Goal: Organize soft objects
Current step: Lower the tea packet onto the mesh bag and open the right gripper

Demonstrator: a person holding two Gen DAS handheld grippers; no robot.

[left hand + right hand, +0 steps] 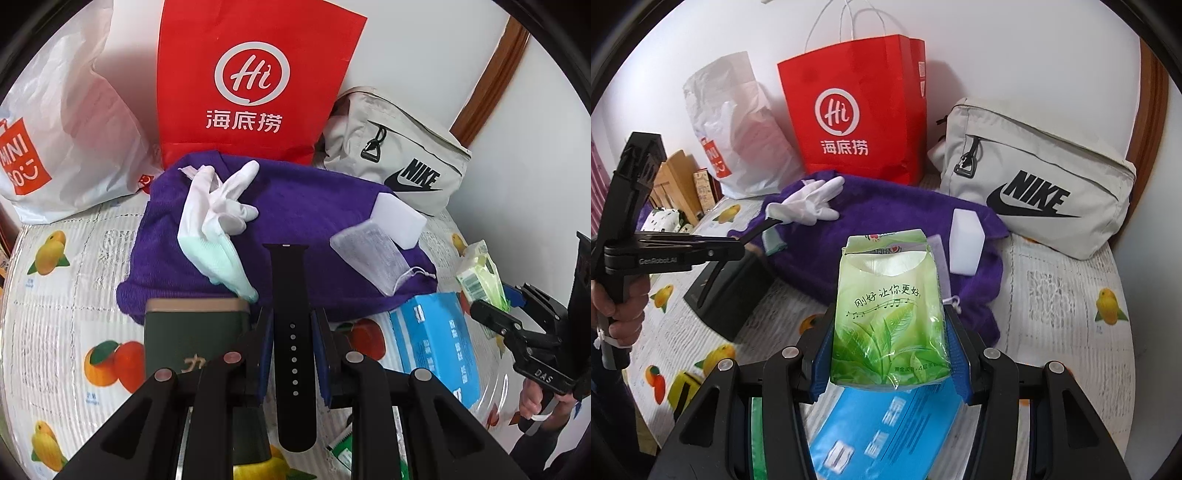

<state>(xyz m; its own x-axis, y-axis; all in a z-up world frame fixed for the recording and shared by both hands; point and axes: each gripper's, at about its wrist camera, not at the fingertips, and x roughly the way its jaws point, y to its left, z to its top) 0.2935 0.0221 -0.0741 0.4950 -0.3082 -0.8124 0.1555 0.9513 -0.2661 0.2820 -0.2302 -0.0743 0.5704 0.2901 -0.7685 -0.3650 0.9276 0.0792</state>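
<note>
The left hand-held gripper [291,325] clamps a watch strap [290,295] lengthwise, pointing up-frame at the purple towel [314,206]; the right hand-held gripper [890,350] grips a tissue pack [890,314].

So we've got a black watch strap [291,332] pinched between the left gripper [291,325] pads, running lengthwise out past the tips, holes facing us. The right gripper [888,354] squeezes a green tissue pack [890,314], standing upright between its pads, top torn open with white tissue showing. Ahead of both grippers we see a purple towel [295,221] spread flat. On it, just beyond the strap's far end and to the left, lies a white glove [218,210], fingers splayed. To the right of the strap sit a white sponge block [397,218] and a small mesh pouch [369,254] with a drawstring, touching each other.
</note>
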